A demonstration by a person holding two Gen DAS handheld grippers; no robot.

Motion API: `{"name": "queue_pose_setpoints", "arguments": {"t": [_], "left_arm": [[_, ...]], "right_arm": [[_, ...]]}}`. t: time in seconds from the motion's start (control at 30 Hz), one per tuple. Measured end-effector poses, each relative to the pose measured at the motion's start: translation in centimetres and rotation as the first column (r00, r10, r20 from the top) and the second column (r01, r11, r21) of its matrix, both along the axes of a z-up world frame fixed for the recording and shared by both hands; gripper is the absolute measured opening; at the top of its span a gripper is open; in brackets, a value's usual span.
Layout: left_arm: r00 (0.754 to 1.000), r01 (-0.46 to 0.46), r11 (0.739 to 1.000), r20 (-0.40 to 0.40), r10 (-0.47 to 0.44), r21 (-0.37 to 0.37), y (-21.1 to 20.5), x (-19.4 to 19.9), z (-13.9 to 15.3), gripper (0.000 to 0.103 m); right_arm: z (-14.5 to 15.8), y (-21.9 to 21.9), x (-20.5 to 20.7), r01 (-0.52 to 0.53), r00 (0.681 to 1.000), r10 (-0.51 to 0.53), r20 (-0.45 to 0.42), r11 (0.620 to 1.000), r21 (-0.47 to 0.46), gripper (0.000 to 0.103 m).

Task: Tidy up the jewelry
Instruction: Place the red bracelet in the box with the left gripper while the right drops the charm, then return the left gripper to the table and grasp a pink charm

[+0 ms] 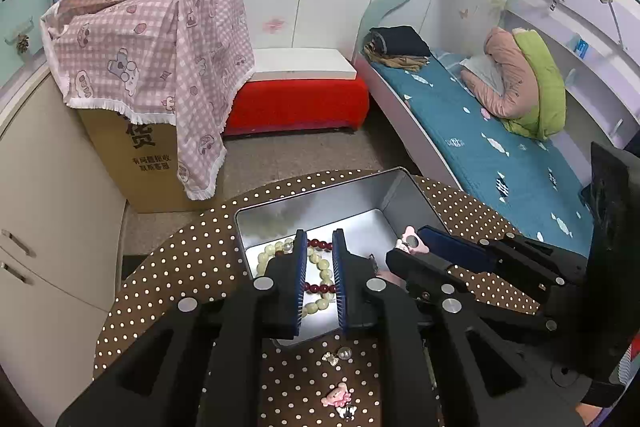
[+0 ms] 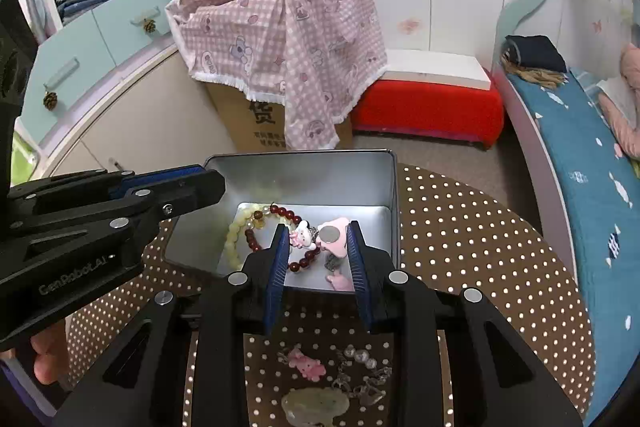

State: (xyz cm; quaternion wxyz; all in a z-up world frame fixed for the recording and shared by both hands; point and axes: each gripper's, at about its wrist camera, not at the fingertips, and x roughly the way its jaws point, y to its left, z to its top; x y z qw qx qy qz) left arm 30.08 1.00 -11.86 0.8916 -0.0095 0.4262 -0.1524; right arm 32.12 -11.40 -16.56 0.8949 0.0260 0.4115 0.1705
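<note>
Partly done. Metal tin ahead of both claws holds the pale-green bead bracelet, dark-red bead bracelet and pink charms. Left gripper and right gripper: spread, empty. Pink bear clip, pearl pieces and jade pendant remain on the dotted tablecloth beneath the right claw.

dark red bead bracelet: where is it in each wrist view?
Left wrist: dark red bead bracelet lies in the metal tin, partly hidden behind the left claw fingers.
Right wrist: same bracelet, centre-left on the tin floor.
Shared landmark: pale green bead bracelet beside it.
</note>
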Motion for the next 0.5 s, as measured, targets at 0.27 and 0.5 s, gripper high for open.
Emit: {"name": "queue_pose_setpoints", "arguments": {"t": [0.27,0.5], "left_arm": [[1.000,-0.017,1.000,-0.004,0.017,-0.010,0.4,-1.0,-0.2,0.029],[0.999,-0.041,0.999,0.033,0.042,-0.034,1.6,-3.7,0.8,0.038]], "right_arm": [[0.1,-0.1,-0.8,0.016,1.000,-0.016,0.010,1.000,0.001,0.044],[1.9,-1.1,-3.4,0.031,0.998,-0.031,0.052,1.000,0.001,0.046]]}}
